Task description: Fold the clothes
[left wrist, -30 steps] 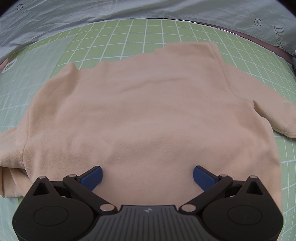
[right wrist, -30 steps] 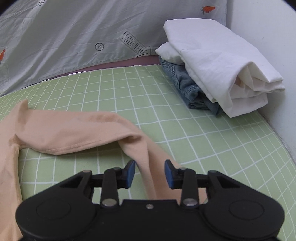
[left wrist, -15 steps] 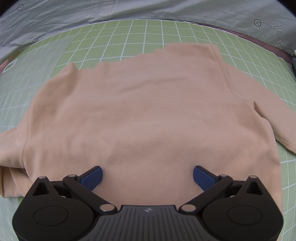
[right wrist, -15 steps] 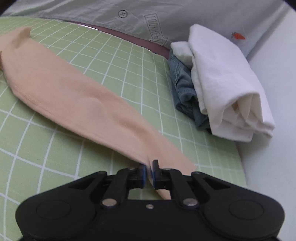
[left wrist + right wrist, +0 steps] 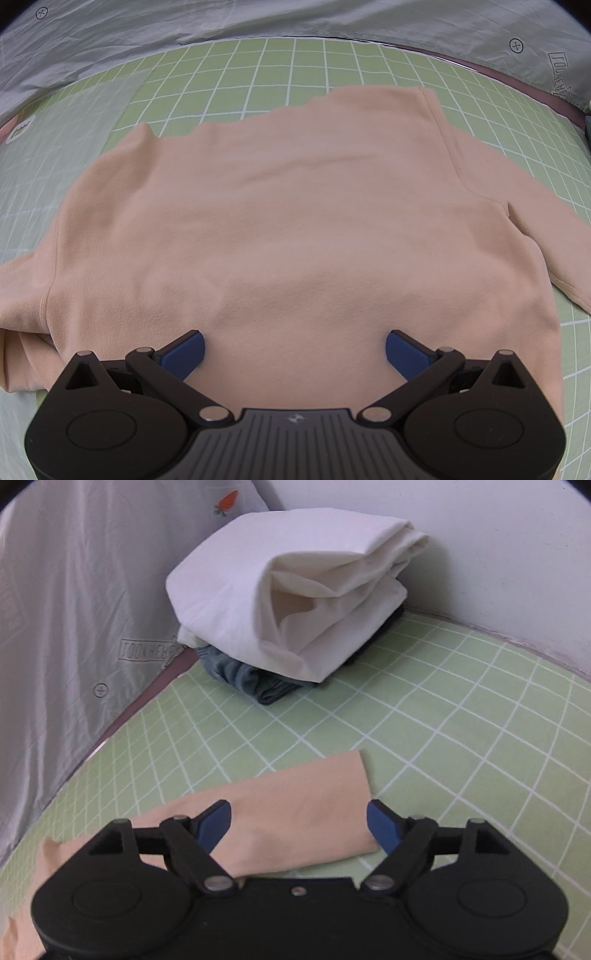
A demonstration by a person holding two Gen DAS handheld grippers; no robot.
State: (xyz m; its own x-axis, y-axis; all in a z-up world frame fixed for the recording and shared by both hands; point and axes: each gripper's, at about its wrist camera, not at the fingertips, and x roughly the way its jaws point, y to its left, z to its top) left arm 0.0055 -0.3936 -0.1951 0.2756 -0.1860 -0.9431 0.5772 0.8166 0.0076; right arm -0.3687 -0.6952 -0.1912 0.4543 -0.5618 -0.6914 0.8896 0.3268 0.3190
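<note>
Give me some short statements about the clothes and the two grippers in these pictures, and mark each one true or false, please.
1. The left gripper is shut on the peach sweatshirt. False: its jaws stand wide open above the fabric.
2. The right gripper is open over the sweatshirt sleeve. True.
3. The folded white garment lies on top of the folded blue jeans. True.
4. The sleeve end touches the folded pile. False: bare green grid mat lies between them.
5. The sweatshirt is already folded in half. False: its body lies spread flat.
</note>
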